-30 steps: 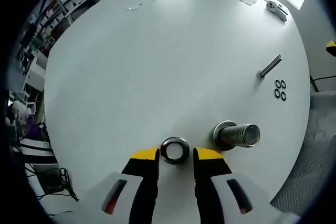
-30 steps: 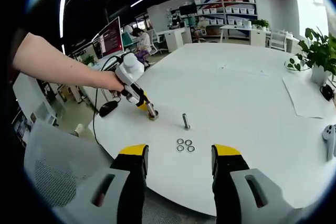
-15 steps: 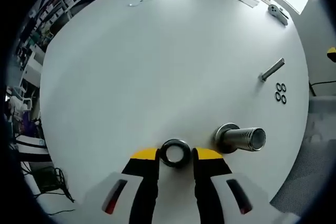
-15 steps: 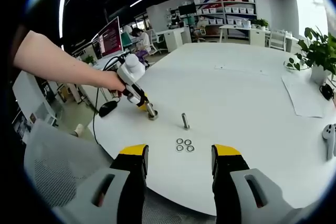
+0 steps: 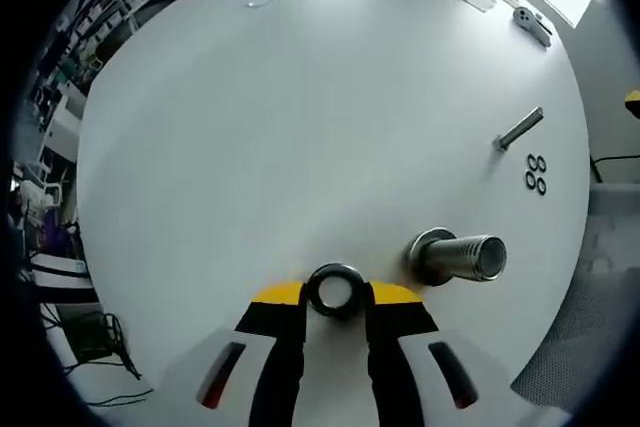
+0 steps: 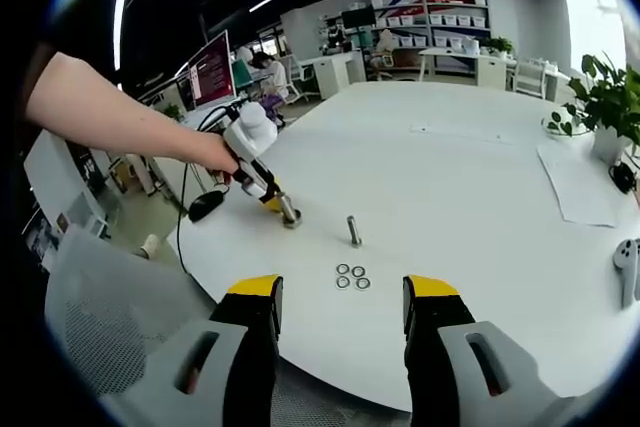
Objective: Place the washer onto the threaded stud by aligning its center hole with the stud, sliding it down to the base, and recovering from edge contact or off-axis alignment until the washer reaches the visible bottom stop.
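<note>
White and round, the table [image 5: 300, 107] carries everything in play, with an office of shelves and desks behind it in the right gripper view. Starting at the left of the left gripper view, the left gripper [image 5: 335, 294] has its yellow-tipped jaws pinched onto a steel washer [image 5: 334, 290], held low over the tabletop. Just to its right stands a thick threaded stud [image 5: 458, 257] on a wide round base, its top pointing toward the camera side. Farther right a slimmer bolt [image 5: 520, 129] stands alone, and beside it lie three small spare rings [image 5: 534, 174]. In the right gripper view, the person's hand [image 6: 215, 155] steers that left gripper from the left, while the right gripper [image 6: 342, 299] hangs near the table's edge with jaws spread apart and nothing between them (it seems to have no part in this step). To do the step well, I judge the washer should be carried sideways over the stud's top, levelled so its hole sits square to the axis, then lowered; if an edge catches the threads, a slight lift and re-centre beats pushing. No containers appear on the table, so the loose rings simply rest on its bare surface.
</note>
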A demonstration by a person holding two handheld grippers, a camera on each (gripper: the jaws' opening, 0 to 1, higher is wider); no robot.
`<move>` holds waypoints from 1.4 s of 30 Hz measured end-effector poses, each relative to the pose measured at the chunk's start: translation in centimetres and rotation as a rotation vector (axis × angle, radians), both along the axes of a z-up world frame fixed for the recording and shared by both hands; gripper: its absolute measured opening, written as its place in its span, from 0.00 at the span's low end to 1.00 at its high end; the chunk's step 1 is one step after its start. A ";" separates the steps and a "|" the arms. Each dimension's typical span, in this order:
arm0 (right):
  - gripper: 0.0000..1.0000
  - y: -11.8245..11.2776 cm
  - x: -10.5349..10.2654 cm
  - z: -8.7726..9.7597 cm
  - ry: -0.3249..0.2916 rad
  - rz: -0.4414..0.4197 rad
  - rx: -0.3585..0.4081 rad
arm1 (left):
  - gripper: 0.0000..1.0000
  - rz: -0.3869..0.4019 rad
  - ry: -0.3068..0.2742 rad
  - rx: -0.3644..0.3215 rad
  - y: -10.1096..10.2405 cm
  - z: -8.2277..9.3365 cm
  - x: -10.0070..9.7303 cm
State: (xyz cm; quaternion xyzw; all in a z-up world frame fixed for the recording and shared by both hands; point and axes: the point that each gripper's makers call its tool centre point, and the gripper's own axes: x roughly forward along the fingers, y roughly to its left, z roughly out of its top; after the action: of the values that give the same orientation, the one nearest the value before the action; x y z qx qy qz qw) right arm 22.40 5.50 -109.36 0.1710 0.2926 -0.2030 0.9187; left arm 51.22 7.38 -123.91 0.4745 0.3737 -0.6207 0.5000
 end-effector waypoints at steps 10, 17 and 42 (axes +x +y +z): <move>0.51 0.3 0.3 -0.1 0.000 0.016 0.008 | 0.21 -0.025 -0.012 0.063 2.0 -0.2 -0.2; 0.51 0.3 0.4 -0.1 -0.009 0.019 0.014 | 0.21 -0.038 -0.020 0.089 3.0 0.0 -0.9; 0.51 0.8 0.6 0.0 -0.013 0.037 0.019 | 0.21 -0.014 -0.021 0.097 4.7 -0.4 -0.9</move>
State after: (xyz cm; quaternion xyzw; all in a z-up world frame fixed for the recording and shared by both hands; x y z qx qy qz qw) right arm 23.05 6.31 -109.38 0.1754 0.2917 -0.1822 0.9225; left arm 50.29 12.12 -124.28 0.5074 0.3948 -0.6003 0.4758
